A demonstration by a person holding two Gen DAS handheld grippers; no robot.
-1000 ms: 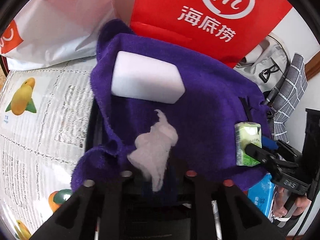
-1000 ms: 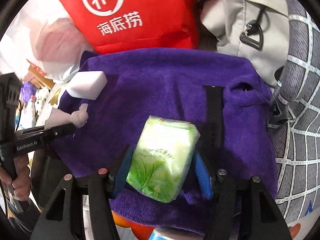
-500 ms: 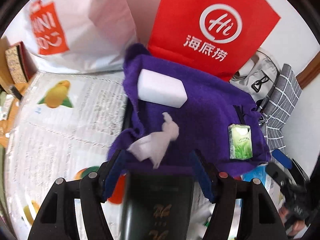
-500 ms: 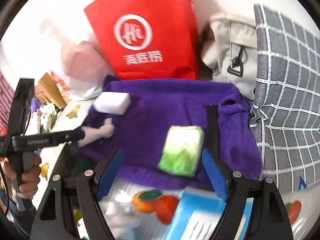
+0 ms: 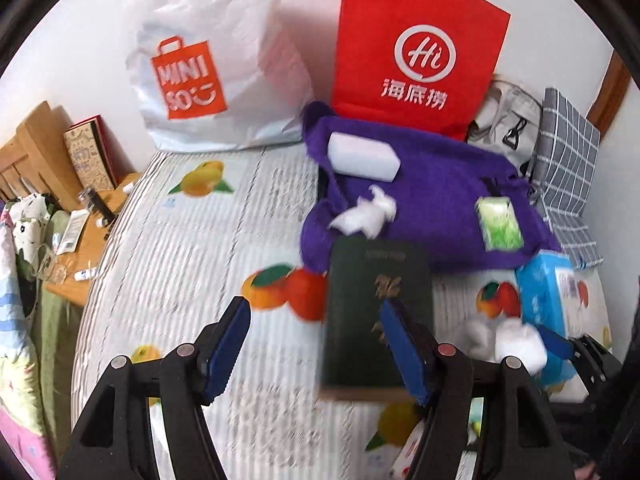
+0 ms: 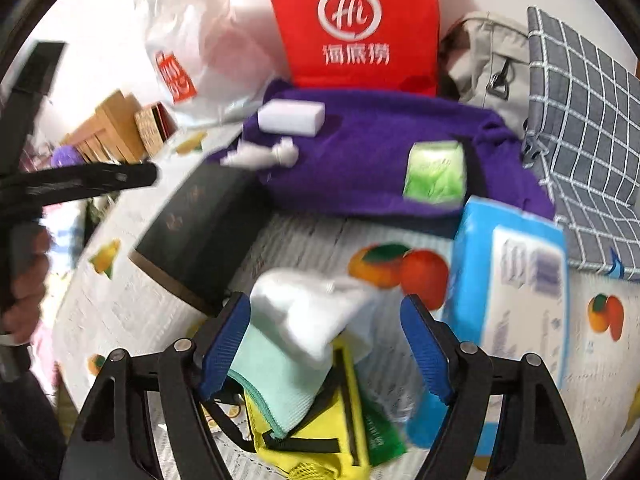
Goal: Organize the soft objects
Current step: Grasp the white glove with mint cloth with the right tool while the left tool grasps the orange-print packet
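Note:
A purple towel lies at the back of the bed. On it rest a white sponge block, a crumpled white tissue and a green tissue pack. My left gripper is open and empty, well back from the towel, over a dark green book. My right gripper is open and empty above a white soft wad, a mint cloth and a yellow pouch.
A red paper bag and a white Miniso bag stand behind the towel. A blue tissue box lies to the right. A grey backpack and checked cloth sit at the back right. A wooden bedside table stands left.
Both grippers opened and pulled back from the towel. The left let go of the white tissue, the right let go of the green tissue pack; both now lie on the towel.

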